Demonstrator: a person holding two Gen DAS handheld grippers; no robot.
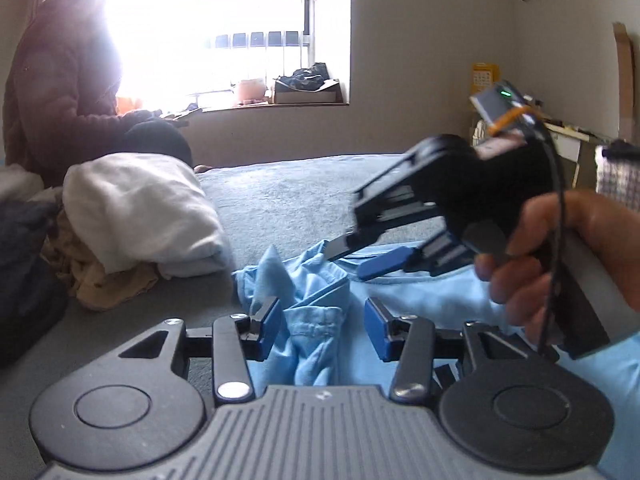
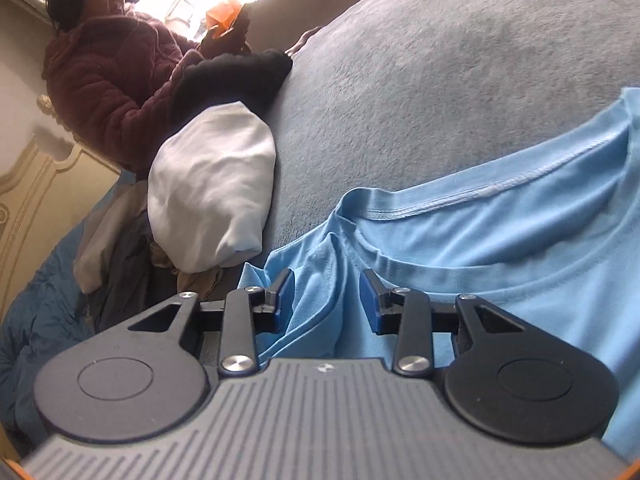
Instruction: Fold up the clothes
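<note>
No text, label, brand or number is legible anywhere.

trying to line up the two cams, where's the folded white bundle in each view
Left wrist: white bundle at left of middle, on the clothes pile.
Right wrist: white bundle left of centre, above the left finger.
Shared landmark: the light blue shirt on the grey bed.

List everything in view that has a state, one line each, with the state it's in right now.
Left tongs: open, bunched blue fabric between the pads, not clamped.
Right tongs: open over the shirt's sleeve area, nothing pinched.
Light blue shirt: spread on the bed, one sleeve rumpled, not yet folded.
White garment: folded into a bundle atop the pile.
Clothes pile: loose, unfolded.
Grey blanket: spread flat.
</note>
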